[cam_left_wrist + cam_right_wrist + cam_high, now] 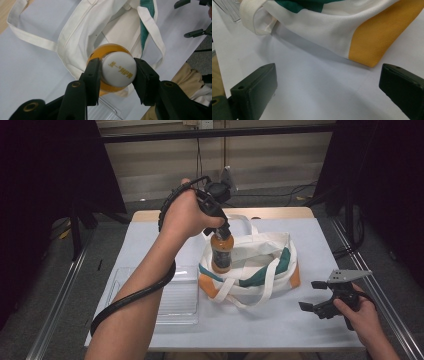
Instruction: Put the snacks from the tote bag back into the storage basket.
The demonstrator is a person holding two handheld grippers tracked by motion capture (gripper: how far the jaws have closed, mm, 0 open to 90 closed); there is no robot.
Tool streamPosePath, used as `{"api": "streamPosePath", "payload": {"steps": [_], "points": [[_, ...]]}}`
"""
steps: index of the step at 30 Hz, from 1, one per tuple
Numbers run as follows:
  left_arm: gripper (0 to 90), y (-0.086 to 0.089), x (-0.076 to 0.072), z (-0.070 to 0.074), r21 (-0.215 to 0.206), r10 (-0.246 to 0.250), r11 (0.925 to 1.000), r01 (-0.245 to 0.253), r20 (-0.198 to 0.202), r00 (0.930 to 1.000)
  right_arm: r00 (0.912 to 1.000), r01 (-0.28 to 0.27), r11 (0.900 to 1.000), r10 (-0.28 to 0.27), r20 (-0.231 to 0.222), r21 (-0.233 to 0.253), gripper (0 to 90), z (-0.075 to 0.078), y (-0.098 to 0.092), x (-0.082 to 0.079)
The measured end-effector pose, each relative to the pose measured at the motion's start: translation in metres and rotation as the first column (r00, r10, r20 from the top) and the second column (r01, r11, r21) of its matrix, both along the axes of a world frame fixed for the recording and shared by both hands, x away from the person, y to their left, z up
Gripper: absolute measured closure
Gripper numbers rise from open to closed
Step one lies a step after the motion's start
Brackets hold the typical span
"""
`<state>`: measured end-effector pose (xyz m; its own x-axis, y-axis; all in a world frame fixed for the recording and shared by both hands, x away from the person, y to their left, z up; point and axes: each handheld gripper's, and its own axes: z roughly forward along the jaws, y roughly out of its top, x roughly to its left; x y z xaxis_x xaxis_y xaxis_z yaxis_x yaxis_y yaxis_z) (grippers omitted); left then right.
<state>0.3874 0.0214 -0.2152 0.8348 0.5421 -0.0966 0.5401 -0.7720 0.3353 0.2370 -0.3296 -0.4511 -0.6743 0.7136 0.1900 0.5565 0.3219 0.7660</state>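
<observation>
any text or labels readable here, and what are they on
White bottle cap, clamped by the left gripper: gold Chinese print, roughly "统一 阿萨姆", too blurred to be sure.
Bottle label: dark, too small to read.
Bag: no text visible.

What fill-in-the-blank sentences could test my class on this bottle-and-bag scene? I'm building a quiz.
1. The left gripper clamps the bottle by its white ____.
2. The bottle hangs over the open ____.
3. The right gripper has its jaws ____, holding nothing.
4. The clear tray lies on the bag's ____ side in the high view.

Missing words: cap; bag; open; left
</observation>
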Motion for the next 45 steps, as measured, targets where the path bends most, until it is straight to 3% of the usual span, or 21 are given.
{"api": "streamPosePath", "payload": {"steps": [8, 12, 25, 33, 45], "points": [[59.1, 0.012, -0.001, 0.011, -0.002, 0.029, 0.9996, -0.029, -0.01, 0.9995, 1.0, 0.001, 1.0, -0.001, 0.003, 0.002, 1.4, 0.0, 0.0, 0.0], [59.1, 0.018, -0.002, 0.015, 0.024, 0.045, 0.9987, -0.045, -0.014, 0.9989, 1.0, 0.0, 1.0, 0.0, 0.002, 0.0, 1.4, 0.0, 0.0, 0.0], [59.2, 0.043, -0.008, 0.029, 0.051, 0.087, 0.9951, -0.085, -0.028, 0.9958, 1.0, 0.0, 1.0, 0.0, 0.002, -0.002, 1.4, 0.0, 0.001, 0.0], [59.1, 0.057, -0.01, 0.029, 0.06, 0.126, 0.9905, -0.124, -0.037, 0.9913, 1.0, 0.001, 1.0, -0.001, 0.003, -0.005, 1.4, 0.0, 0.001, 0.0], [59.1, 0.074, -0.013, 0.027, 0.077, 0.142, 0.9873, -0.139, -0.038, 0.9891, 1.0, 0.0, 1.0, 0.0, 0.001, -0.009, 1.4, 0.0, 0.002, 0.0]]}}
